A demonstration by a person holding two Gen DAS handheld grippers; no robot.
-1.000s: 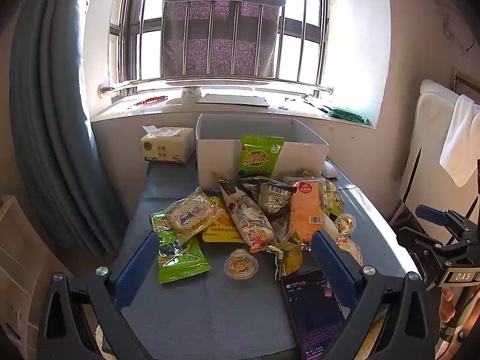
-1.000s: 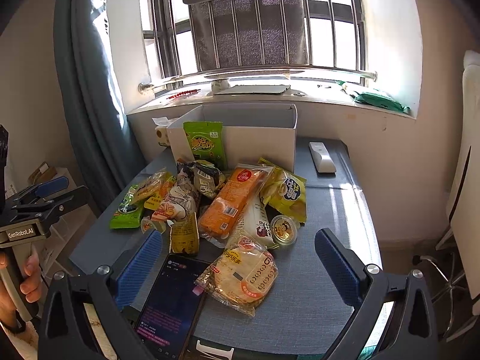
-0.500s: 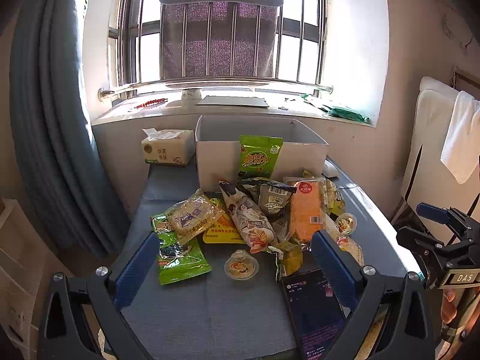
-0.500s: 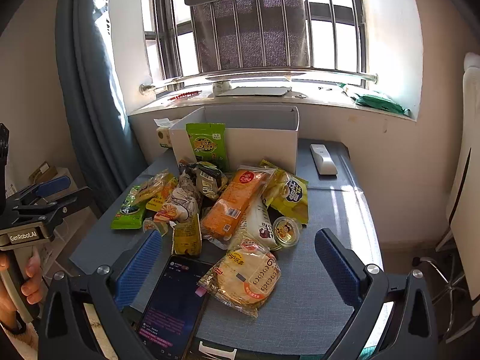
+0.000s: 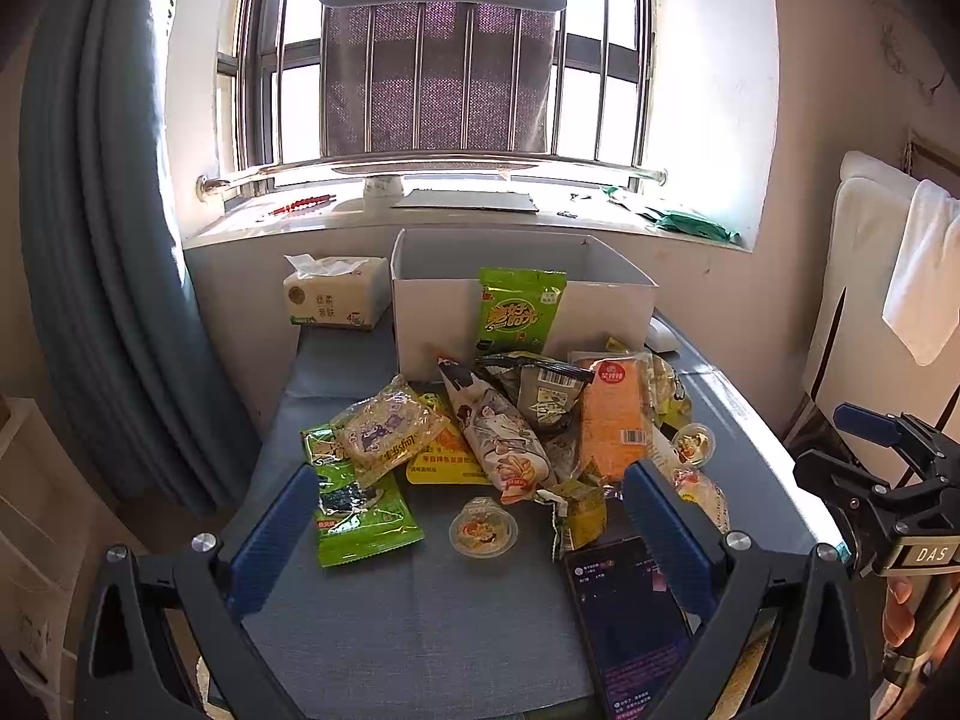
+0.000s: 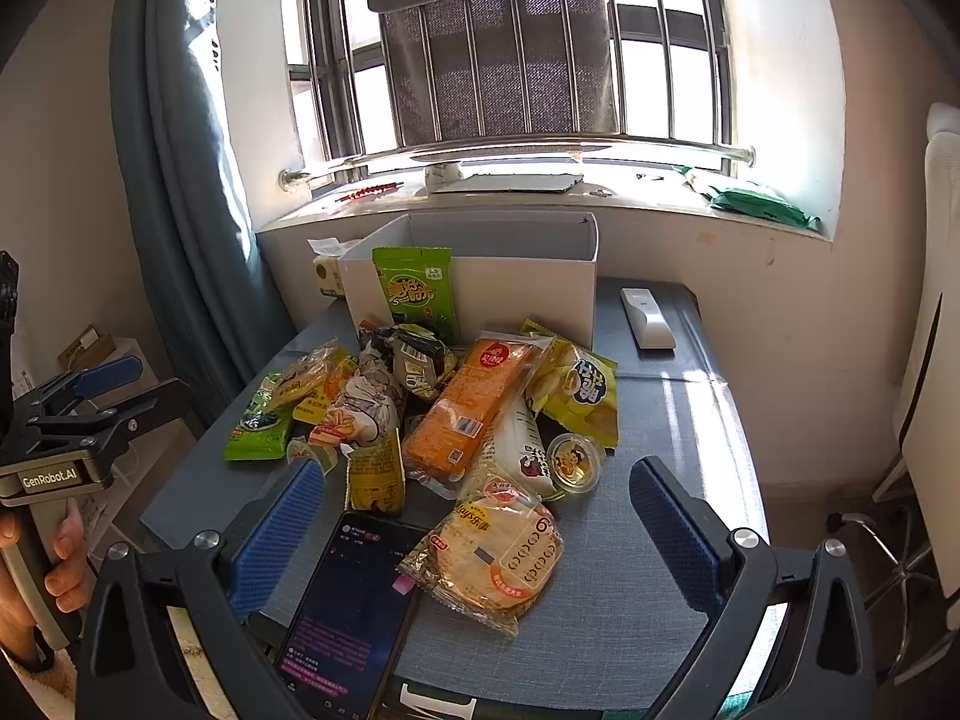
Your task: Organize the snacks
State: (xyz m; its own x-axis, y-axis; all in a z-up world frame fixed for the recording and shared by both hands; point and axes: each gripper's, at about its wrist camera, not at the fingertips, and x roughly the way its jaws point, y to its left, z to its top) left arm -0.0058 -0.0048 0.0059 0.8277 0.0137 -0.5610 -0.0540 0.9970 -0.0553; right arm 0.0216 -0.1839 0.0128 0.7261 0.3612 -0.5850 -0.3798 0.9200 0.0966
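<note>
A heap of snack packets lies mid-table in front of an open white box (image 5: 432,324) (image 6: 522,294). A green bag (image 5: 519,309) (image 6: 414,291) leans upright on the box's front wall. In the heap are an orange packet (image 5: 612,414) (image 6: 468,405), a green seaweed bag (image 5: 360,516), a jelly cup (image 5: 483,531), a yellow chip bag (image 6: 576,390) and a round cake packet (image 6: 492,552). My left gripper (image 5: 468,480) is open and holds nothing, short of the heap's near edge. My right gripper (image 6: 477,471) is open too, with the cake packet between its fingers, untouched.
A phone (image 5: 630,618) (image 6: 354,612) with a lit screen lies at the table's near edge. A tissue box (image 5: 333,300) stands left of the white box and a white remote (image 6: 645,318) lies right of it. A curtain (image 5: 102,300) hangs left; a towel-draped chair (image 5: 924,276) stands right.
Both views have shifted only slightly. No packet has moved, and both grippers remain open.
</note>
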